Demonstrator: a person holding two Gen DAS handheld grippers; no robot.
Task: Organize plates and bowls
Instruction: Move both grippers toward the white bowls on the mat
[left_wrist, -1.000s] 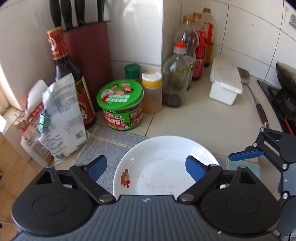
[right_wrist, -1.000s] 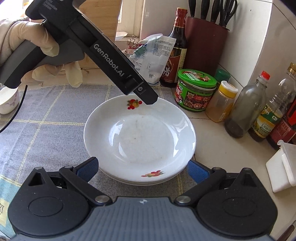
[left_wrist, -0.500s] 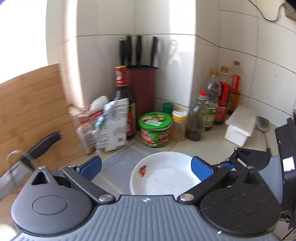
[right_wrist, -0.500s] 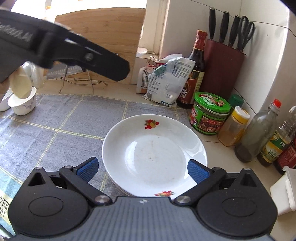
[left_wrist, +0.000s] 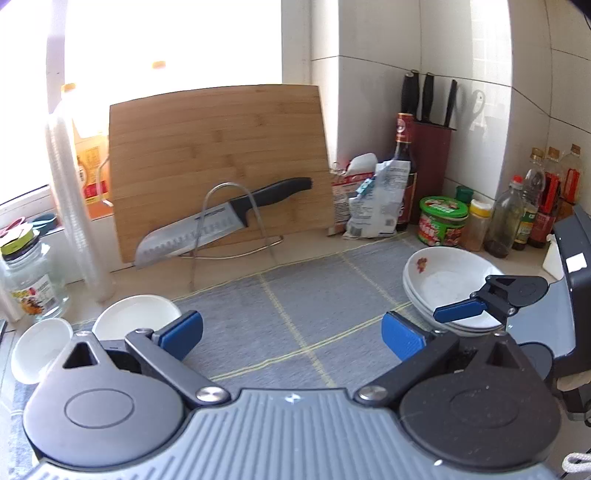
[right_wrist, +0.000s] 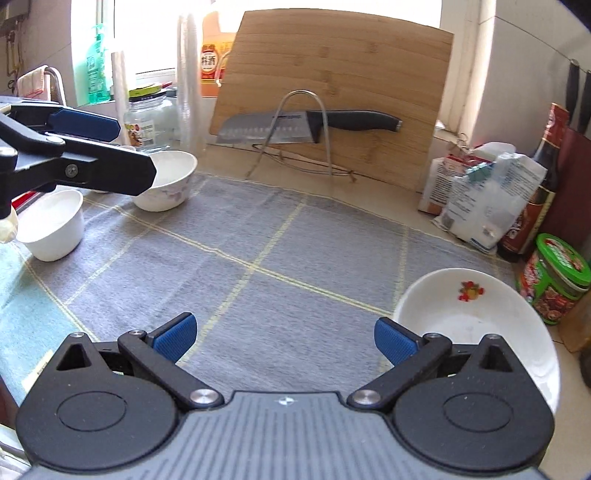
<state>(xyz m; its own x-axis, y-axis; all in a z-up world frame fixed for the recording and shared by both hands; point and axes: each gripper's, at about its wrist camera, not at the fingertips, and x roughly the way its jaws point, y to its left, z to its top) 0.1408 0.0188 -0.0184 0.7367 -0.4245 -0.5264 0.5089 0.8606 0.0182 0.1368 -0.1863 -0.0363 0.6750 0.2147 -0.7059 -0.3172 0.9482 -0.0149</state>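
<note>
Plates: a stack of shallow white ceramic plates with a small red flower print (left_wrist: 448, 282) is sitting on the grey checked cloth mat (left_wrist: 295, 295), just beyond and to the right of the left gripper's (left_wrist: 291, 334) fingers; at least 2 rims are showing. In the right wrist view the stack is lying right of the right gripper (right_wrist: 284, 338), partly behind its right finger.
Bowls: a white ceramic bowl with a faint purple pattern (right_wrist: 168, 181) and a plain white straight-sided cup-bowl (right_wrist: 51, 225) are standing far ahead and to the left of the right gripper's fingers, close under the left gripper's arm.
Left fingers: they are standing wide apart, having just been opening, with only bare mat between them.
Right fingers: they are spread wide too, pinching nothing.
Handling: glazed ceramic is probably stiff, slippery and breakable, and the stack looks heavier than 1 bowl. The rim is likely the best hold, 1 pad inside and 1 outside.
Contents: the top plate and both bowls are appearing empty; the plate is showing faint smudges.
Other containers: a green-lidded round tub (left_wrist: 443, 221) is standing behind the plates; its contents are hidden.
</note>
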